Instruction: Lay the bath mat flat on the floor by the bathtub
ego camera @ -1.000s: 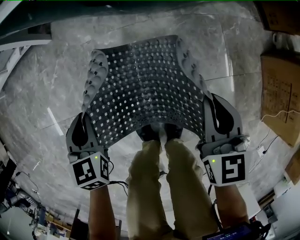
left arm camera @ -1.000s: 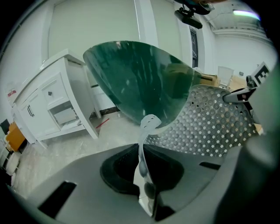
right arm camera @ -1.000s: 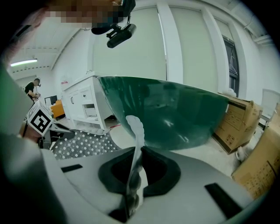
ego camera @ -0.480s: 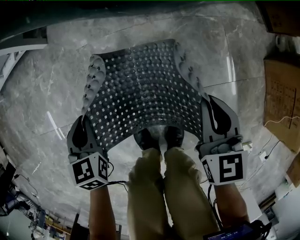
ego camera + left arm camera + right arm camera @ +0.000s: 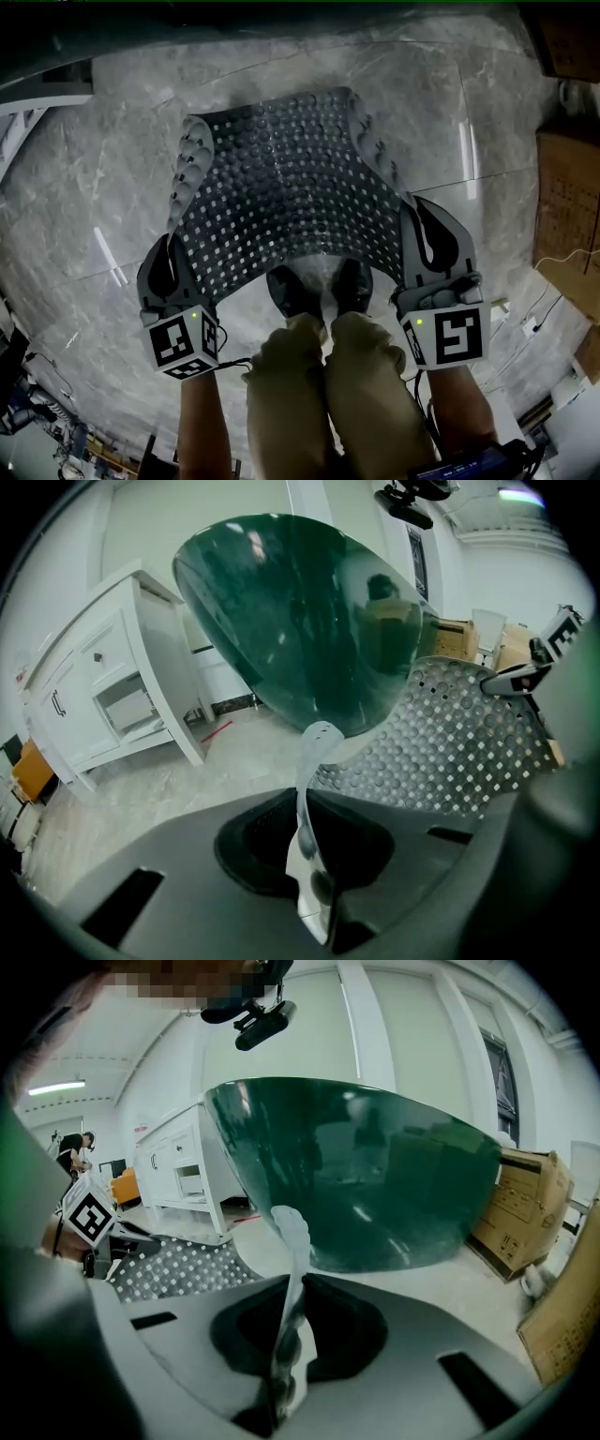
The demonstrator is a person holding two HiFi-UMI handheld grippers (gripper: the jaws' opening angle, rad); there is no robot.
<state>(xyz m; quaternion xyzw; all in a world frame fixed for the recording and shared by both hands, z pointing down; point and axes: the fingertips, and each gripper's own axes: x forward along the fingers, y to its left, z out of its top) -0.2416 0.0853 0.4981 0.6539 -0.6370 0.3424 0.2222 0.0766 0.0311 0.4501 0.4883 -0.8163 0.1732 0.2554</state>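
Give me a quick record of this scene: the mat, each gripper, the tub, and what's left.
bath mat: perforated, spread over the floor, side edges curled up
left gripper: shut on mat's near left corner
right gripper: shut on mat's near right corner
bathtub: dark green, ahead of both grippers
left to do: mat not yet flat

Floor (image 5: 84,169) is grey veined marble tile, glossy, with light streaks reflecting off it. Walls (image 5: 309,1026) are white with plain vertical trim. A white cabinet (image 5: 103,696) with drawers stands left of the dark green bathtub (image 5: 375,1176) — cardboard boxes (image 5: 525,1208) sit on the floor to its right. Strip light (image 5: 56,1087) is lit on the ceiling at far left — the room is evenly bright.
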